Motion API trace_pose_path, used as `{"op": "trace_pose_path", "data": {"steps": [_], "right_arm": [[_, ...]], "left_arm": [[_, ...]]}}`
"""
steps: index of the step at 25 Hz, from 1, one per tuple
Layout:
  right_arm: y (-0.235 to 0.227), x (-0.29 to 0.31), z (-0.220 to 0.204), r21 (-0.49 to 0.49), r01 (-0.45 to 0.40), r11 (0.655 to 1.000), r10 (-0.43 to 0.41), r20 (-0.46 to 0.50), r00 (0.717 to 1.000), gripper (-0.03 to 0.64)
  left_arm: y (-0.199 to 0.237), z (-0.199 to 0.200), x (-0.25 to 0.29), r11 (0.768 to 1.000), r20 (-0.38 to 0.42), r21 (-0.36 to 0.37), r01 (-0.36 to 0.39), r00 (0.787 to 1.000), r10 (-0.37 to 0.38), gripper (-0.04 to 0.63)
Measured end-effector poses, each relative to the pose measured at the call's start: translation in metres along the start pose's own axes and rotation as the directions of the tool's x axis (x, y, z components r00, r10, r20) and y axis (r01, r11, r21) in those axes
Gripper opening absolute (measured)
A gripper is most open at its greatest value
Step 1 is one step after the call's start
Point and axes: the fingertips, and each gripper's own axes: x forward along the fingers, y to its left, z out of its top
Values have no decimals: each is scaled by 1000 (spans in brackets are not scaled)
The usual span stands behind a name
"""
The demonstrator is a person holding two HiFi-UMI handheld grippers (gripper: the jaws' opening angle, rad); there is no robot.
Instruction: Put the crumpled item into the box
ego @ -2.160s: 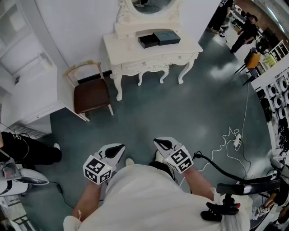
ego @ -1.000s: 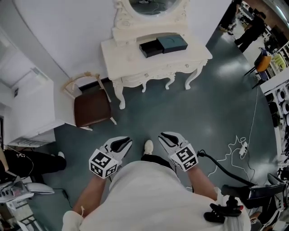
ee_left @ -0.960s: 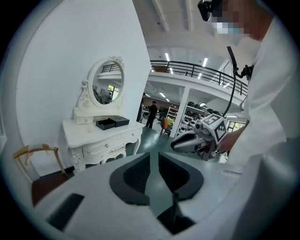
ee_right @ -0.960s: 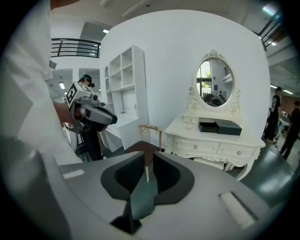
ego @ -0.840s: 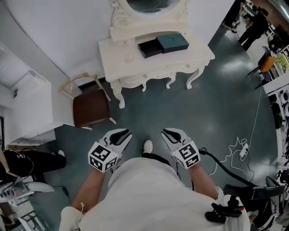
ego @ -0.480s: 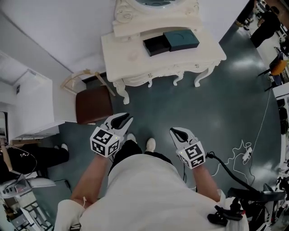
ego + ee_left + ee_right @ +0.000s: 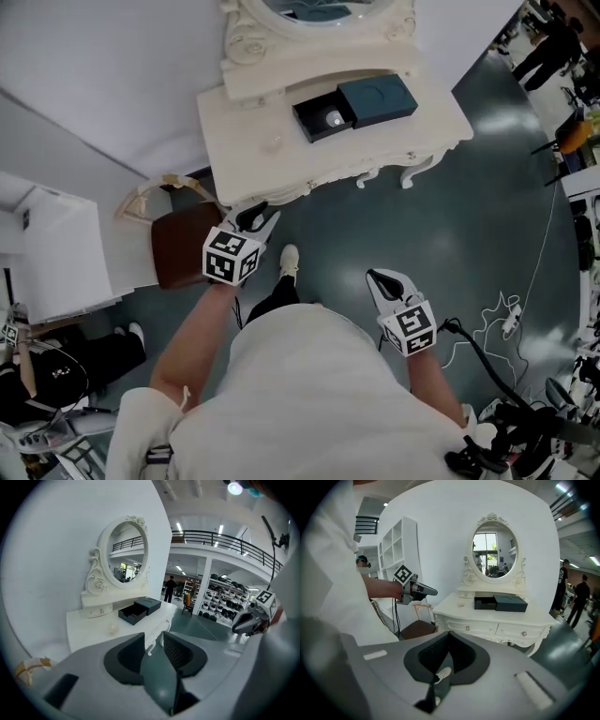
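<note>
On the white dressing table (image 7: pixel 234 122) stands an open black box (image 7: pixel 317 120) with its teal lid (image 7: pixel 378 97) beside it. Something small and bright shows inside the box; I cannot tell what. A small pale crumpled item (image 7: pixel 272 143) lies on the tabletop left of the box, also visible as the crumpled item (image 7: pixel 112 629) in the left gripper view. My left gripper (image 7: pixel 253 217) reaches the table's front edge, its jaws opening with nothing between them. My right gripper (image 7: pixel 382 279) hangs lower over the floor, shut and empty.
A brown-seated chair (image 7: pixel 183 246) stands left of the table, just beside my left gripper. A white cabinet (image 7: pixel 52 253) is further left. An oval mirror (image 7: pixel 309 9) backs the table. A cable (image 7: pixel 511 314) lies on the floor at right, and people stand far right.
The table has come much nearer as the person walked up. My left gripper has risen forward to the table's edge; my right gripper stays low.
</note>
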Motion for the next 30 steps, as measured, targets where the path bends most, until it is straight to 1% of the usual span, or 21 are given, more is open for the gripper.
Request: {"op": "trace_pose_path", "data": {"steps": [7, 11, 15, 19, 24, 28, 30], "right_arm": [[-36, 46, 58, 34, 87, 996, -86, -21, 996, 2], [-43, 68, 72, 66, 129, 990, -125, -57, 991, 2], [-50, 78, 78, 90, 172, 981, -163, -93, 982, 2], [-57, 84, 78, 103, 188, 977, -173, -137, 975, 2], [-74, 91, 79, 111, 198, 974, -182, -145, 973, 2], [-95, 97, 72, 126, 193, 973, -174, -146, 974, 2], [-107, 101, 73, 126, 176, 976, -158, -139, 978, 2]], "left_arm": [[90, 26, 85, 1000, -74, 4, 19, 997, -19, 153], [137, 24, 131, 1000, -129, 17, 13, 992, -11, 174], [174, 21, 171, 999, -177, 38, -13, 984, 20, 197], [193, 6, 202, 999, -249, 47, -26, 968, 37, 230], [204, -7, 232, 997, -291, 77, -29, 955, 50, 229], [208, -14, 240, 993, -319, 114, -39, 945, 73, 159], [210, -11, 239, 990, -320, 130, -50, 943, 89, 140]]}}
